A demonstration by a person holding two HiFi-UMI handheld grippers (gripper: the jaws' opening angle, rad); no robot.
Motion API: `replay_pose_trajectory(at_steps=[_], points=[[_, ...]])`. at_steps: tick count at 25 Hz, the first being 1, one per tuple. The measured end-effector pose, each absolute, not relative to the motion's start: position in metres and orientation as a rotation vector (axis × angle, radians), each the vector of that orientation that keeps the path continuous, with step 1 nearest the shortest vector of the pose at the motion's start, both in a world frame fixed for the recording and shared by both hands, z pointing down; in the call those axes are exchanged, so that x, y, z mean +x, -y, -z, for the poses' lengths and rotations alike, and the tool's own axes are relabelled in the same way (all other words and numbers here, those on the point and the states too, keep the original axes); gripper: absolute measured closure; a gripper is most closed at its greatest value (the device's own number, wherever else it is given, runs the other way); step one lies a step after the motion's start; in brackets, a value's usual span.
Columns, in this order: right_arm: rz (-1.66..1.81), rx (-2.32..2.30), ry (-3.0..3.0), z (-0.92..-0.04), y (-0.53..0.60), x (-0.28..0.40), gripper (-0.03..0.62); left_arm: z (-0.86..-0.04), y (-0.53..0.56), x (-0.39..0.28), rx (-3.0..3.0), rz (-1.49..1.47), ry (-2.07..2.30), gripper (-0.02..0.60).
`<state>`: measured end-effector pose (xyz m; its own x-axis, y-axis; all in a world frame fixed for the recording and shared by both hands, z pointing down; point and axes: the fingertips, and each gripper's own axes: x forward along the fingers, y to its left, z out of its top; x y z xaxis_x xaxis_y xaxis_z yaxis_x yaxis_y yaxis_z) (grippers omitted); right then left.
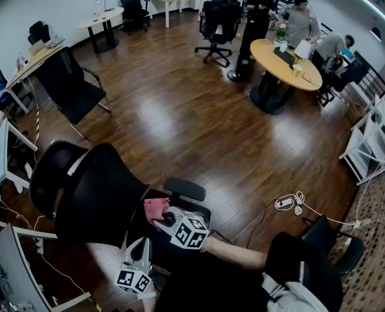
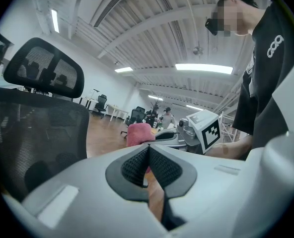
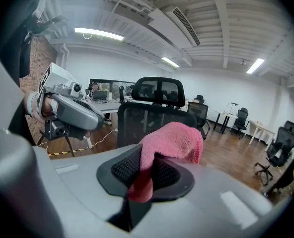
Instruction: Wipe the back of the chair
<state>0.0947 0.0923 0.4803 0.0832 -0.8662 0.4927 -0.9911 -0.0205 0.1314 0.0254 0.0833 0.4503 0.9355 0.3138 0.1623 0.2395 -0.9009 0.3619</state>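
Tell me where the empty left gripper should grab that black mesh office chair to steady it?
Probably the thin top rim of the black mesh office chair's backrest, from above, jaws straddling it. Its mesh is broad and flat; only its edge looks narrow enough. The left gripper is shut, so it must open first.

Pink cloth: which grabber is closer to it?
Right. The right gripper is clamped on the pink cloth; the left gripper, shut and empty, sits apart from it.
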Motion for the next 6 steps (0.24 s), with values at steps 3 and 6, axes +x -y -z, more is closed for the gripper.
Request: replay_pose_trajectory(at_steps=[3,6], points=[[-0.384,1.932,1.831,-0.4821,-0.0923,0.0937,0.548,-0.4527,-0.0845,0.0255,2.748,-0.312,-0.414,0.595],[-0.386,1.929,1.832,-0.4845,-0.0933,0.0931,0.548,-0.4475,-0.0872,0.0282,2.752,-0.334,-0.411,0.595]])
